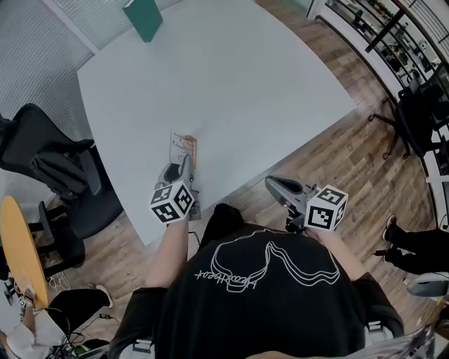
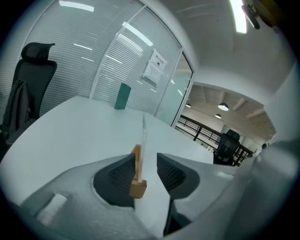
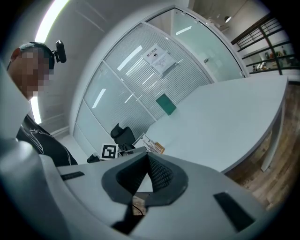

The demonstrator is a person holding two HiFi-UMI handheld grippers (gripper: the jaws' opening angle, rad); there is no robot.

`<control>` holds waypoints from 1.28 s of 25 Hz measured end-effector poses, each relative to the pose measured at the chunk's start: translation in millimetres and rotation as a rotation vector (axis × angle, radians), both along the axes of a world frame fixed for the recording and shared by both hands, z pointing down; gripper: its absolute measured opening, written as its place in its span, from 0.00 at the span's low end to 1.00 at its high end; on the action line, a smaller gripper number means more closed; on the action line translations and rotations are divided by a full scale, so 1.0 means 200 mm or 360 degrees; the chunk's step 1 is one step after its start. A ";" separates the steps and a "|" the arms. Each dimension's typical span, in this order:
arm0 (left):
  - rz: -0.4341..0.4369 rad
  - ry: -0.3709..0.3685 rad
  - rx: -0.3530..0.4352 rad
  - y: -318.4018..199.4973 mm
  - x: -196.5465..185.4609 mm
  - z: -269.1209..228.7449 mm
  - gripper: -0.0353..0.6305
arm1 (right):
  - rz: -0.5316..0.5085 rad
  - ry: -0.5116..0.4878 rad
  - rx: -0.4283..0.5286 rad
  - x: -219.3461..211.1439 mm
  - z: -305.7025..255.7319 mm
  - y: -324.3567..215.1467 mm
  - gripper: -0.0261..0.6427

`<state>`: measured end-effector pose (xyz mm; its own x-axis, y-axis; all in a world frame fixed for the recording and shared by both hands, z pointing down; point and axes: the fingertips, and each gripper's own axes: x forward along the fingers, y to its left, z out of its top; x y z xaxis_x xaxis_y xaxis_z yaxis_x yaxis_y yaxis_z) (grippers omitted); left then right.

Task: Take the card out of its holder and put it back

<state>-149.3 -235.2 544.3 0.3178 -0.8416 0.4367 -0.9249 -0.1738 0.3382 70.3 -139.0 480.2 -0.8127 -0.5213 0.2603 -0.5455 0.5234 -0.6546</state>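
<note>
A white printed card stands upright in a small wooden holder near the front edge of the white table. My left gripper sits right behind it. In the left gripper view the card shows edge-on in the holder, between the jaws of the left gripper. The pads stand apart and do not press the card. My right gripper hovers off the table's edge in front of my body. Its jaws meet at the tips with nothing between them.
A green upright object stands at the table's far side. A black office chair is left of the table, with a yellow round tabletop beyond it. More dark chairs and another person's legs are on the wooden floor to the right.
</note>
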 end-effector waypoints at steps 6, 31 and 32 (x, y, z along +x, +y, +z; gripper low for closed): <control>-0.0056 0.0068 0.0094 0.10 -0.04 -0.16 0.32 | -0.0021 -0.0017 0.0082 0.03 -0.07 0.09 0.05; 0.0694 0.0359 0.0479 1.30 0.61 -0.92 0.15 | -0.0564 -0.0056 0.0587 -0.19 -0.57 0.74 0.05; 0.0698 0.0346 0.0477 1.31 0.62 -0.92 0.12 | -0.0567 -0.0055 0.0592 -0.18 -0.58 0.75 0.05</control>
<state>-25.3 27.0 359.4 0.7209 -0.6878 0.0851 -0.6594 -0.6430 0.3894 33.5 11.0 364.1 -0.9615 -0.2629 0.0796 -0.2723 0.8736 -0.4034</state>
